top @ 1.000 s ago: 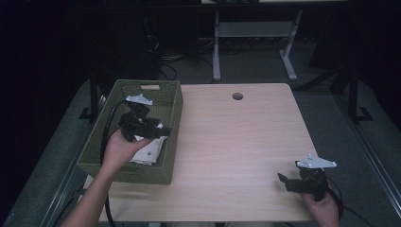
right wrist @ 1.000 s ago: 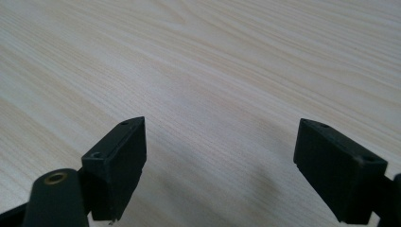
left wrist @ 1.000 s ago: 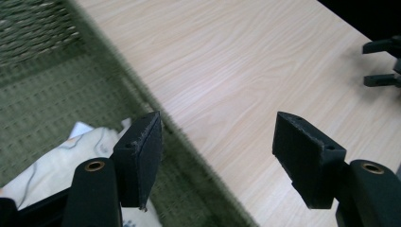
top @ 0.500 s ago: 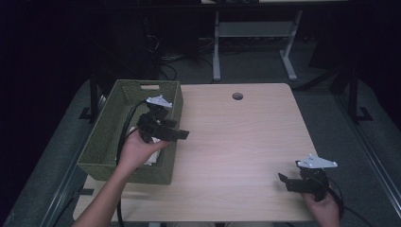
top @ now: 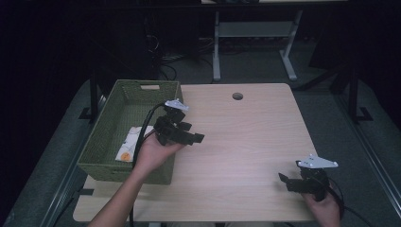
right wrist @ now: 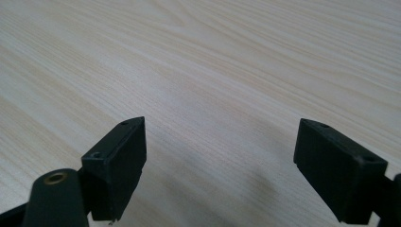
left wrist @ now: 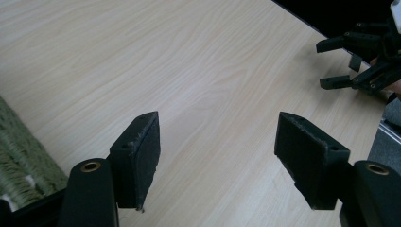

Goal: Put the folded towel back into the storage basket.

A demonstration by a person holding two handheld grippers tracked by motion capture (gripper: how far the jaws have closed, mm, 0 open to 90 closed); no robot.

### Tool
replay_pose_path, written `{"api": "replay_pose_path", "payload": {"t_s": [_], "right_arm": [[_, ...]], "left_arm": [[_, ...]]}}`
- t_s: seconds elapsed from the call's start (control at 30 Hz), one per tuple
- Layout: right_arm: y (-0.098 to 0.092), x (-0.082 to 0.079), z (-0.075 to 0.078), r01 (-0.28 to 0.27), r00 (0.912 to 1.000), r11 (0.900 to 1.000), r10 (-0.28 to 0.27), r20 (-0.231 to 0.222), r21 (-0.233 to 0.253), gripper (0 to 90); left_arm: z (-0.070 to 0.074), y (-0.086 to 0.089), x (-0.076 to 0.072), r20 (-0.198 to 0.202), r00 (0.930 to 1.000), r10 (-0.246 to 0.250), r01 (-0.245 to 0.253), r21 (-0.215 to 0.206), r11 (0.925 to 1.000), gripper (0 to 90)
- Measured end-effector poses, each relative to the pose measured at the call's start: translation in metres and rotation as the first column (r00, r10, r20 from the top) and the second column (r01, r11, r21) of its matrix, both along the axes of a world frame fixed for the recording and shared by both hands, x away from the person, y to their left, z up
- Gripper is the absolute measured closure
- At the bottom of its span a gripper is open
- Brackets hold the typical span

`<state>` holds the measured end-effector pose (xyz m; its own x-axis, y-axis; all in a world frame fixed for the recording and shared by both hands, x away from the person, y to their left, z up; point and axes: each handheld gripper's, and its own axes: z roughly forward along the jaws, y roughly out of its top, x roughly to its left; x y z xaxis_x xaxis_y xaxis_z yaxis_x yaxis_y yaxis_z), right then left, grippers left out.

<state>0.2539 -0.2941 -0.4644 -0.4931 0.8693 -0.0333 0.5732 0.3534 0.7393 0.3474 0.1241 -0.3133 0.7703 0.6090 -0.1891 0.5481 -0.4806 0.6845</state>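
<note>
Green woven basket (top: 108,137) sits at the left edge of the surface (top: 246,142), with a white packet (top: 133,142) bearing an orange spot lying flat on its floor. Just past the basket's right wall, the left tool (top: 195,138) is held by the person's left hand (top: 153,153) above the wood, its jaws pointing toward the right side of the surface. In the left gripper view this left tool (left wrist: 215,161) is released: its two black pads stand wide apart with bare pale wood between them, and a strip of the basket's green weave (left wrist: 21,161) shows at the lower left. The other tool appears far off at the upper right of that view, above the surface's edge.

The right tool (top: 283,180) rests low near the front right corner of the surface, gripped by the right hand (top: 324,208), well apart from the basket and the packet. In the right gripper view the right tool (right wrist: 220,156) is also released, jaws spread wide, nothing between them but wood grain and a faint shadow
</note>
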Motion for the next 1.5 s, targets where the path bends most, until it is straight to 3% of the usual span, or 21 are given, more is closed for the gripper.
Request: {"api": "replay_pose_path", "payload": {"t_s": [0.53, 0.93, 1.13, 1.5], "right_arm": [[0.0, 0.0, 0.0, -0.005, 1.0, 1.0, 0.005, 0.0, -0.001, 17.5], [-0.001, 0.0, 0.0, -0.009, 1.0, 1.0, 0.009, -0.001, -0.001, 17.4], [-0.002, 0.0, 0.0, -0.003, 1.0, 1.0, 0.003, -0.004, 0.001, 17.5], [-0.001, 0.0, -0.001, -0.009, 1.0, 1.0, 0.009, -0.004, 0.0, 17.4]], "left_arm": [[-0.015, -0.027, -0.003, -0.017, 0.9997, -0.016, 0.016, 0.007, 0.9998, 29.0], [-0.03, -0.046, -0.005, -0.034, 0.9994, -0.006, 0.005, -0.018, 0.9998, 28.7], [-0.039, -0.054, -0.008, -0.03, 0.9994, -0.015, 0.015, -0.005, 0.9999, 28.5], [-0.054, -0.061, -0.018, -0.036, 0.9992, -0.016, 0.016, -0.017, 0.9997, 28.3]]}}
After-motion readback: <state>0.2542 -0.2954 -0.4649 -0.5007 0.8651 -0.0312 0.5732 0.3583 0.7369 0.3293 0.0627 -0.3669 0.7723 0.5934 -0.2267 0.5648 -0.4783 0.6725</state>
